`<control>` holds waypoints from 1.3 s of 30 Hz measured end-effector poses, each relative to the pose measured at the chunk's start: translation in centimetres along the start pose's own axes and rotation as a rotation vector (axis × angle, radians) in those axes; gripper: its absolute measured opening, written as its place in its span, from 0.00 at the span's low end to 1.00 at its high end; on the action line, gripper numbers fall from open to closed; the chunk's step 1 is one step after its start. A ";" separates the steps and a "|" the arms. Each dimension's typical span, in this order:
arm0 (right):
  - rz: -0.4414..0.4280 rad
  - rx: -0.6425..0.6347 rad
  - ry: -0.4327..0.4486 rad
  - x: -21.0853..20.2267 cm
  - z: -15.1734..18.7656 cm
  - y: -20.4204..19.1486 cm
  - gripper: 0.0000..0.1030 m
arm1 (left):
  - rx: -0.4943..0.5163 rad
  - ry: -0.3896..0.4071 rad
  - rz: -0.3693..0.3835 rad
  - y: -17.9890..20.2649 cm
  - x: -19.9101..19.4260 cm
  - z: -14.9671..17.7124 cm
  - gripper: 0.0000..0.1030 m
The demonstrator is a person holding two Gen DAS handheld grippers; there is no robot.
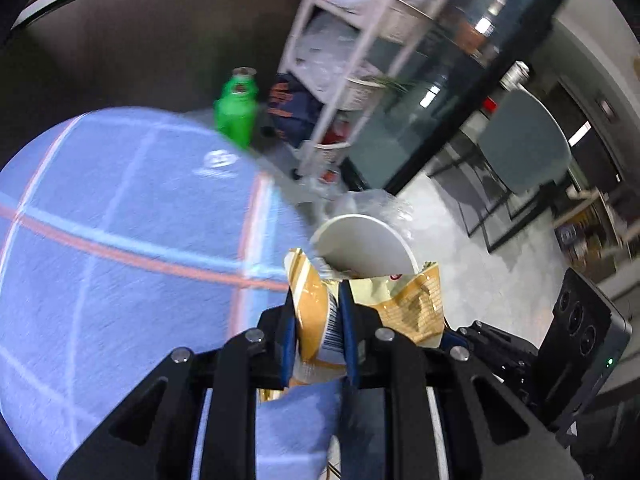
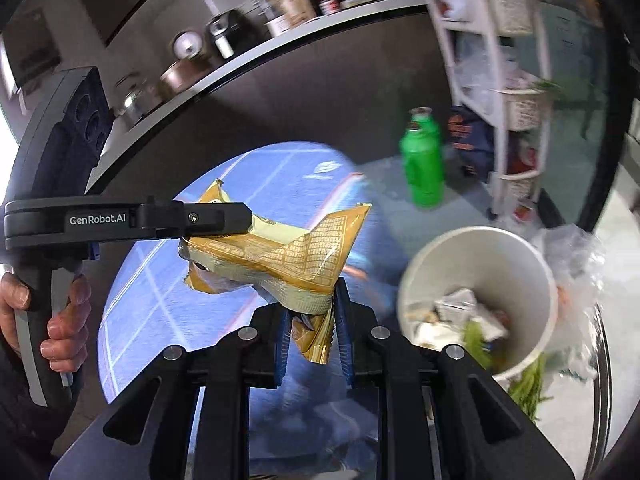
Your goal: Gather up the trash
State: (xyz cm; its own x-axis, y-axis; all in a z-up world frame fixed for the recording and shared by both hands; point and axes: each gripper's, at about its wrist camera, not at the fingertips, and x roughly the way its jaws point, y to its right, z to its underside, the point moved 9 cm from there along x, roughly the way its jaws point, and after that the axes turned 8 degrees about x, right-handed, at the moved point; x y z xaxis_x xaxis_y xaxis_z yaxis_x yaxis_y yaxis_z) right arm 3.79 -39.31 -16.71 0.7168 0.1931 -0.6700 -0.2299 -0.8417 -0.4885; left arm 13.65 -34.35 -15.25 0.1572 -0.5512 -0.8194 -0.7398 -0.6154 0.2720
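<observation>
- Clearly, both grippers grip one gold snack wrapper (image 2: 288, 256): the right gripper (image 2: 310, 332) has its blue-padded fingers (image 2: 343, 340) closed narrowly on the wrapper's lower corner, low in the centre of the right wrist frame.
- Across the left of that frame, the left gripper (image 2: 224, 220) reaches in sideways and is pinched on the wrapper's upper left end, held by a hand (image 2: 60, 320) at the left edge.
- Seen from the left wrist, the left gripper (image 1: 318, 332) has its fingers (image 1: 347, 328) clamped on the wrapper (image 1: 404, 300), which fans out to the right of them.
- To the lower right in the right wrist frame, a white paper cup (image 2: 476, 300) lies tipped with its mouth facing the camera; it holds crumpled paper scraps and green stalks.
- Behind it, crinkled clear plastic (image 2: 576, 256) touches the cup.
- Farther up, a green bottle (image 2: 422, 160) stands upright on the counter (image 2: 384, 184), beyond a blue checked cloth (image 2: 160, 300).
</observation>
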 end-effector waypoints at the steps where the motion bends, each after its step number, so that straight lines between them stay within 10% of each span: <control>1: 0.009 0.013 0.005 -0.3 0.0 0.9 0.19 | 0.017 -0.004 0.004 0.7 0.6 -0.1 0.19; 15: 0.100 0.177 0.004 1.0 -0.3 12.9 0.22 | 0.143 -0.122 0.064 7.1 11.5 -2.9 0.22; 23: 0.131 0.185 -0.032 3.7 -0.5 15.3 0.25 | 0.143 -0.145 0.037 6.1 15.3 -3.2 0.40; 27: 0.201 0.124 -0.027 4.9 -0.3 16.1 0.80 | 0.153 -0.139 -0.021 5.3 16.5 -3.4 0.77; 31: 0.261 0.029 -0.036 5.6 0.5 16.2 0.91 | 0.136 -0.098 -0.047 4.7 15.8 -3.9 0.96; 39: 0.234 0.038 -0.035 5.0 1.2 15.0 0.92 | 0.112 -0.048 -0.064 4.1 13.8 -4.9 0.97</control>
State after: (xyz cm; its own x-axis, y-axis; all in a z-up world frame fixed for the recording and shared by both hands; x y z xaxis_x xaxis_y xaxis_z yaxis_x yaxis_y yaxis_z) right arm 3.14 -50.37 -28.09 0.6180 0.0125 -0.7861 -0.4122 -0.8462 -0.3376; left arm 15.99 -47.19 -23.00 0.1774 -0.4836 -0.8571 -0.7983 -0.5801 0.1621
